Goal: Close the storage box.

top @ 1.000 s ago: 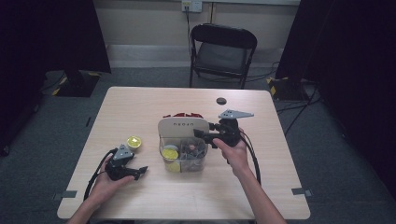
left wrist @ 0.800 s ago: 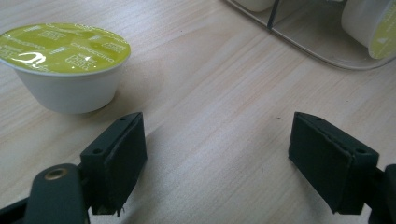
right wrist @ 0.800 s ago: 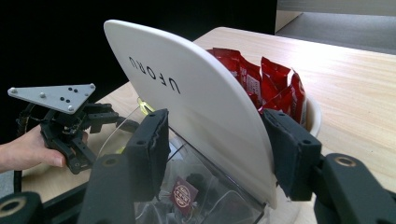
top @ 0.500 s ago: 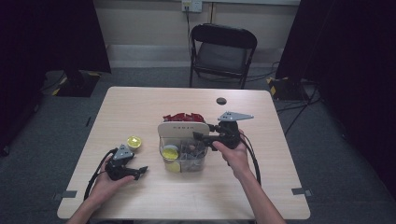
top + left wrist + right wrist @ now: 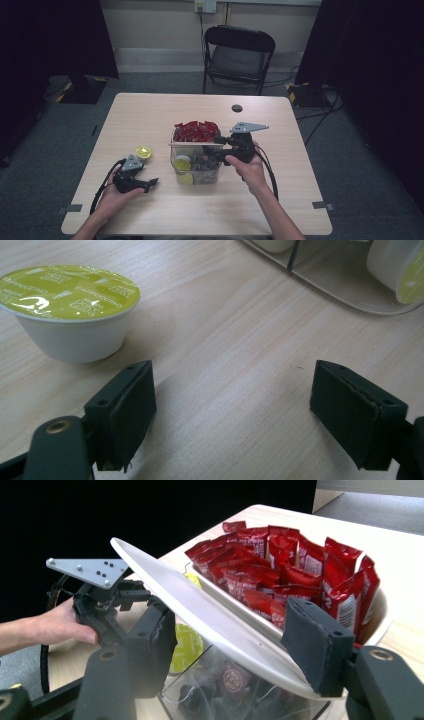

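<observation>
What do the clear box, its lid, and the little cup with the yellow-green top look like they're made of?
The box looks like glossy clear plastic: you can see its contents through the walls. The lid seems smooth off-white plastic, thin with a soft sheen, though it could be coated. The cup appears to be matte white plastic sealed with shiny printed foil that catches the light.
</observation>
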Motion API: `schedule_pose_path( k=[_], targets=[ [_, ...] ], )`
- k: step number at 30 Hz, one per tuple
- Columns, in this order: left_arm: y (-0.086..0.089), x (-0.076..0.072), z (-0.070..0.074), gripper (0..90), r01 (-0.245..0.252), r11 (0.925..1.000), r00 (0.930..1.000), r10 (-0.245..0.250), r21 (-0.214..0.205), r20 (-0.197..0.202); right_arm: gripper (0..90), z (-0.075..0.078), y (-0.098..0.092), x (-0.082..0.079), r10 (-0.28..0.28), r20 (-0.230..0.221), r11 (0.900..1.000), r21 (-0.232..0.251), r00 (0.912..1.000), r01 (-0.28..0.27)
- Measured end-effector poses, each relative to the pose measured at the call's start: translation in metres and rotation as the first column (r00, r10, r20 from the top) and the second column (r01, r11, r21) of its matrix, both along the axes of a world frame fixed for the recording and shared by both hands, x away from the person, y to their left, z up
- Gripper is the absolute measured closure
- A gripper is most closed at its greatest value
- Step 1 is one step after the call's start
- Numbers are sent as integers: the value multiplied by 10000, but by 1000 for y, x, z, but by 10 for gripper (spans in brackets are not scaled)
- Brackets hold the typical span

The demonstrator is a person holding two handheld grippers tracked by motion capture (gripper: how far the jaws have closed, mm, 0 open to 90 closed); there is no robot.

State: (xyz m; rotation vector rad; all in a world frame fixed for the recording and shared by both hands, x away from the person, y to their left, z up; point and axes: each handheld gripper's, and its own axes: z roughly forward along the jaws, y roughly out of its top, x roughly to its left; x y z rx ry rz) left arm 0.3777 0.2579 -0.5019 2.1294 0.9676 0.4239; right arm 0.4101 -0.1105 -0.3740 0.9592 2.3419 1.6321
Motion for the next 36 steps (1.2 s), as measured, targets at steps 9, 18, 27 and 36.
schedule_pose_path(
  k=[9, 18, 27, 36],
  targets=[
    [0, 0, 0, 180, 5, 10000, 10000, -5, -6, -2, 301, -4, -3, -11, -58, 33, 9989, -468, 10000, 59],
    [0, 2, 0, 167, 66, 10000, 10000, -65, 61, -49, 259, -4, -8, -24, -263, 410, 9966, -773, 9988, 295],
    [0, 2, 0, 165, 50, 10000, 10000, -50, 66, -62, 187, -13, -16, -25, -605, 31, 9951, -787, 9982, 606],
    [-1, 2, 0, 161, 59, 9999, 10000, -58, 93, -79, 181, -28, -17, -18, -555, -516, 9958, -752, 9971, 515]
  ],
)
